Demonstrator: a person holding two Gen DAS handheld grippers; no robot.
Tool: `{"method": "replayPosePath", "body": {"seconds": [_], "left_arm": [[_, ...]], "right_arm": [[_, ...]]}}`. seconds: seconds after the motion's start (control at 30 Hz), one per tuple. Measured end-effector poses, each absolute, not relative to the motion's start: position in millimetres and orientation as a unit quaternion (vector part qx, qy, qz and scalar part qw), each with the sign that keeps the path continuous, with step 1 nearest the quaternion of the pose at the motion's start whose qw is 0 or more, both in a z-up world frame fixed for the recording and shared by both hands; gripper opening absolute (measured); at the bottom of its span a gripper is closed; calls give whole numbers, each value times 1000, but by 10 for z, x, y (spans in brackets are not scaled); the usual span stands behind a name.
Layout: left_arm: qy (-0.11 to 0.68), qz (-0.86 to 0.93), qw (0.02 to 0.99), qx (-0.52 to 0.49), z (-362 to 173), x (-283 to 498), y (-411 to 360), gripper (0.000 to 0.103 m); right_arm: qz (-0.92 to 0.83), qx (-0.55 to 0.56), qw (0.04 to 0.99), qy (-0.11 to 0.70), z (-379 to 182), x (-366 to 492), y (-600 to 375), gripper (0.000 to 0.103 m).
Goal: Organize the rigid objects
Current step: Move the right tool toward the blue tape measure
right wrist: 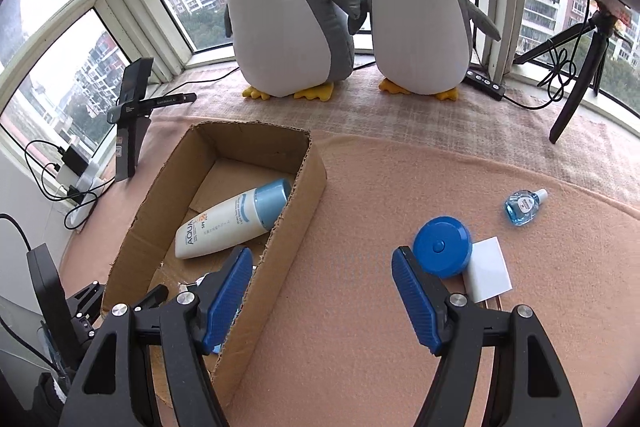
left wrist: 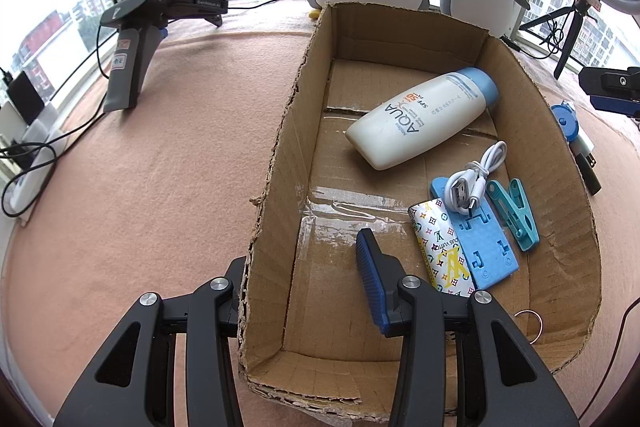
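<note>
Left gripper [left wrist: 308, 287] spread wide, straddling the near left wall of the cardboard box [left wrist: 280, 155], one finger outside, one inside, nothing pinched

Right gripper [right wrist: 322, 291] also spread wide and empty, hovering over the pink cloth [right wrist: 360, 347] just short of the blue round case [right wrist: 442, 251]

Already inside the box: sunscreen bottle [left wrist: 420, 119], white cable [left wrist: 476, 179], blue stand [left wrist: 484, 247], teal clip [left wrist: 514, 213], patterned pack [left wrist: 440, 247]

Outside, on the cloth: blue round case touching the white block [right wrist: 488, 269], small blue bottle [right wrist: 522, 207] well apart, further right

Likely next step: closing on the round case and carrying it over to the box

Risks, as a judgement: round smooth case liable to slip or squirt out from flat pads if caught off-centre; white block, touching it, easily nudged or dragged along; box wall between the left fingers prone to being shoved or tipped on any sideways move; torn rim apt to catch a low-carried item

Hard to make out: left finger outside the wall mostly hidden behind cardboard; thin metal ring [left wrist: 528, 323] at the box's near right only partly visible; dark object beyond the box's right wall unidentifiable; near end of the box interior blocked by the right gripper's left finger
</note>
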State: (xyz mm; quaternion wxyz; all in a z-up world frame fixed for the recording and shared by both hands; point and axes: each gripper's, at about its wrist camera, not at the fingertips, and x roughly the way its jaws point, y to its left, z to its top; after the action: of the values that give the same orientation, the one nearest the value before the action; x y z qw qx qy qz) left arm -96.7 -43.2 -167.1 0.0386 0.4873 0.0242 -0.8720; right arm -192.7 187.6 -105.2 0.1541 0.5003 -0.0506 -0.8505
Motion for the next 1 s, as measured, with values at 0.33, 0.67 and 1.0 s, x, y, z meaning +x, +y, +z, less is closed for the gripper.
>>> {"method": "replayPosePath", "body": {"seconds": [0.33,0.67,1.0], "left_arm": [[24,-872,39,487,-1671,-966,-429,42],[24,-872,39,487,-1671,-966,-428,42],[24,-872,39,487,-1672,-966,-428,42]], "right_arm": [[-840,518,124,-100,-1189,-2233,2334,69],[-833,534,104,-104,-1405,-2437,2418,69],[-819,554,109,-103,-1629,-2506,2352,69]]}}
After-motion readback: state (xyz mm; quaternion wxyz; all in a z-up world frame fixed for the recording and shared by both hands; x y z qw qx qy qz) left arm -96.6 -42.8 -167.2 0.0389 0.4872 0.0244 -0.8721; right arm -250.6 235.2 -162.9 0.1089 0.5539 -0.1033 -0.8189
